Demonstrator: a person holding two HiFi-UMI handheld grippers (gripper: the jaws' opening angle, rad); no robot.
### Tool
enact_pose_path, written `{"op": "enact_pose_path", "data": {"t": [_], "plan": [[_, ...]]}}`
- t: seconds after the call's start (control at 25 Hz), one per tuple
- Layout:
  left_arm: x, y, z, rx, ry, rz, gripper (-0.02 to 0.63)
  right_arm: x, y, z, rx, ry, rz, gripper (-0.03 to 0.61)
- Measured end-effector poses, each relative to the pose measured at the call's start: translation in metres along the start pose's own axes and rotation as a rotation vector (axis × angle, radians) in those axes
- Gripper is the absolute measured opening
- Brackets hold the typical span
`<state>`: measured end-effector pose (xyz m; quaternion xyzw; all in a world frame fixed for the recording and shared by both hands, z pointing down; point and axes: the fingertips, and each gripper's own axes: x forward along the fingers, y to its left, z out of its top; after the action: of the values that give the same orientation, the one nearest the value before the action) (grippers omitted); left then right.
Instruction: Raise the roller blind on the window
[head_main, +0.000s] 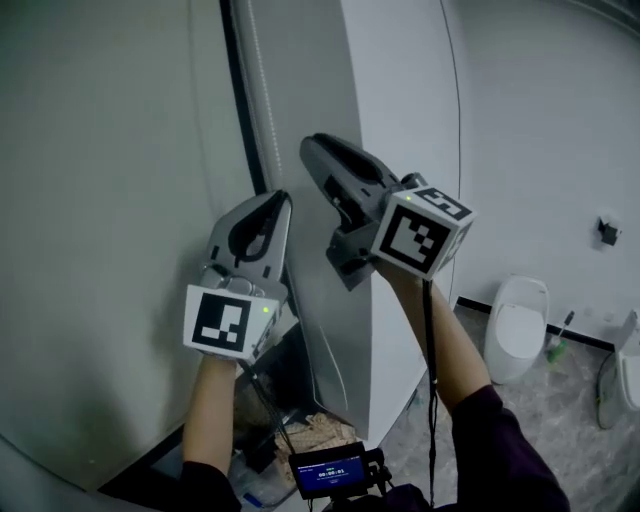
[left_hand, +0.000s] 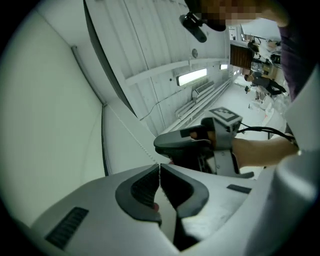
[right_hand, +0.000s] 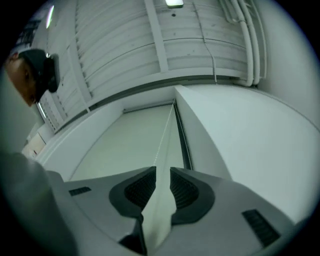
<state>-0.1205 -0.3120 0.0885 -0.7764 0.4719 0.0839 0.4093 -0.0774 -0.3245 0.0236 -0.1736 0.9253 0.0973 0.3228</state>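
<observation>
progress: early, by my judgement; the lifting is left to do | left gripper: low on the bead chain, ribbed dark pads pinched together on it | right gripper: higher up the chain, pads slightly apart, chain running loose between them | chain: thin string of tiny pale beads | roller blind: just behind the chain, flat, smooth, matte, pale, covering the pane

Off-white roller blind, white bead chain, black frame strip, grey left gripper, grey right gripper — black-and-white marker cubes.

white toilet, grey floor, ceiling light
</observation>
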Motion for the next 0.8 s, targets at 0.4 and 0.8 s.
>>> {"op": "enact_pose_path", "data": {"t": [0.4,0.8], "plan": [[-0.079,-0.005,-0.017,0.021,0.022,0.025,0.018,0.073,0.061,0.021,0.097,-0.027,0.214,0.086],[-0.098,-0.049,-0.039,-0.079,0.075,-0.016,0.018,0.067,0.050,0.016,0.109,-0.006,0.117,0.008]]}}
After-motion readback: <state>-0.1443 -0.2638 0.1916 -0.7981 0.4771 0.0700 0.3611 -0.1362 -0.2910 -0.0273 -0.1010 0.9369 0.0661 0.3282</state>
